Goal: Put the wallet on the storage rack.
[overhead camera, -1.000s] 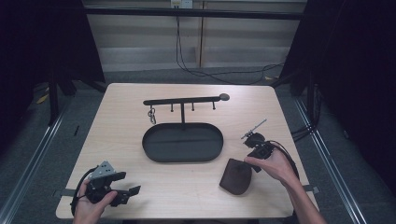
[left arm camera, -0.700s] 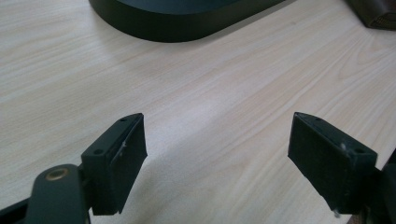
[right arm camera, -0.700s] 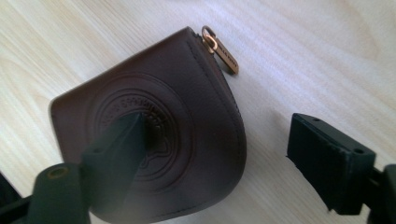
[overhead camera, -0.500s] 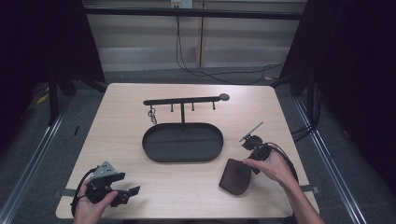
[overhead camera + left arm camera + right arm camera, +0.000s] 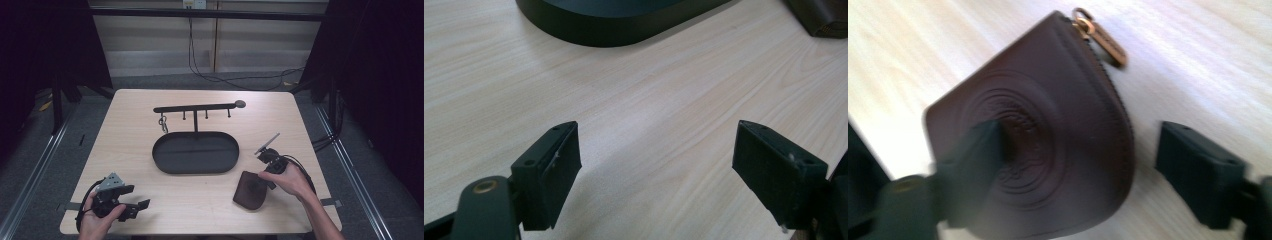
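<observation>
A dark brown leather zip pouch [image 5: 249, 190] lies flat near the table's front right, its brass zipper pull [image 5: 1105, 42] at the far end. My right gripper [image 5: 263, 181] reaches onto it from the right. In the right gripper view the pouch [image 5: 1048, 135] sits between the jaws. The left jaw overlaps its embossed face and the right jaw stands clear of its curved edge. These jaws have just been closing around the pouch and show no grip on it. My left gripper [image 5: 136, 207] rests at the front left, open over bare wood [image 5: 679, 170].
A black oval tray [image 5: 195, 170] sits mid-table, its wall [image 5: 614, 30] also in the left gripper view. Behind it stands a hook rack [image 5: 197, 107] with a key ring [image 5: 163, 122] hanging at its left. The pouch's corner [image 5: 824, 17] is in the left gripper view.
The right hand has edged down toward the pouch and its gripper's jaws have narrowed around it. The left hand and gripper have stayed put.
</observation>
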A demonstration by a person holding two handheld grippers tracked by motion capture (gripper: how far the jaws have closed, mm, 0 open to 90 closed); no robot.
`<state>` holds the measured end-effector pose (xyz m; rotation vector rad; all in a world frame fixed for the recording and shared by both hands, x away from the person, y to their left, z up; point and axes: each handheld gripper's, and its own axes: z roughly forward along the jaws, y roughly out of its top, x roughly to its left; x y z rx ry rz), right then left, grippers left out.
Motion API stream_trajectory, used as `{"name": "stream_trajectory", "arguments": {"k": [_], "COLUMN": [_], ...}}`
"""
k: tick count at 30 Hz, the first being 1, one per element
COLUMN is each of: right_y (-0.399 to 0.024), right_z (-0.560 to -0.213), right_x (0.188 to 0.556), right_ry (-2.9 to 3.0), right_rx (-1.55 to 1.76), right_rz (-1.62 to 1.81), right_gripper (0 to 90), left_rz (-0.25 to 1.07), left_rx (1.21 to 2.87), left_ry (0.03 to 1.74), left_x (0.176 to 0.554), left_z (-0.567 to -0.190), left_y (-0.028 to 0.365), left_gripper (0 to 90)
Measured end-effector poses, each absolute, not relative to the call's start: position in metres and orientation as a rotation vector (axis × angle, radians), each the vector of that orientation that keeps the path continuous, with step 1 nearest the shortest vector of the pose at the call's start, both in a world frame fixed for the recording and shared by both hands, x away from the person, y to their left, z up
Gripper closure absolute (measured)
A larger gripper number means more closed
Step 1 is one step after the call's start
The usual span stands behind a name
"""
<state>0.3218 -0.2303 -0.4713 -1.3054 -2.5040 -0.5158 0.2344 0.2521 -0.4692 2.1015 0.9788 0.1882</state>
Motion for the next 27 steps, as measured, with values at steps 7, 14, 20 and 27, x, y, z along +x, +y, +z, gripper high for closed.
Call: {"name": "stream_trajectory", "arguments": {"k": [7,14,20,27], "right_y": [-0.227,-0.226,-0.228,-0.230], "right_z": [-0.464,-0.459,-0.451,-0.438], "right_x": [0.318,0.317,0.315,0.315], "right_ry": [-2.535,-2.532,-2.532,-2.544], "right_rx": [-1.320,-1.371,-1.411,-1.440], "right_rz": [-0.508,-0.496,-0.520,-0.552], "right_gripper": [34.6,39.7,45.6,54.6], "left_rz": [0.187,0.210,0.202,0.207], "left_rx": [2.103,2.113,2.097,2.103], "left_ry": [0.979,0.974,0.965,0.966], "left_x": [0.235,0.233,0.233,0.233], "left_z": [-0.469,-0.469,-0.467,-0.468], "left_y": [0.253,0.252,0.253,0.253], "left_gripper": [19.3,20.1,20.1,20.1]}}
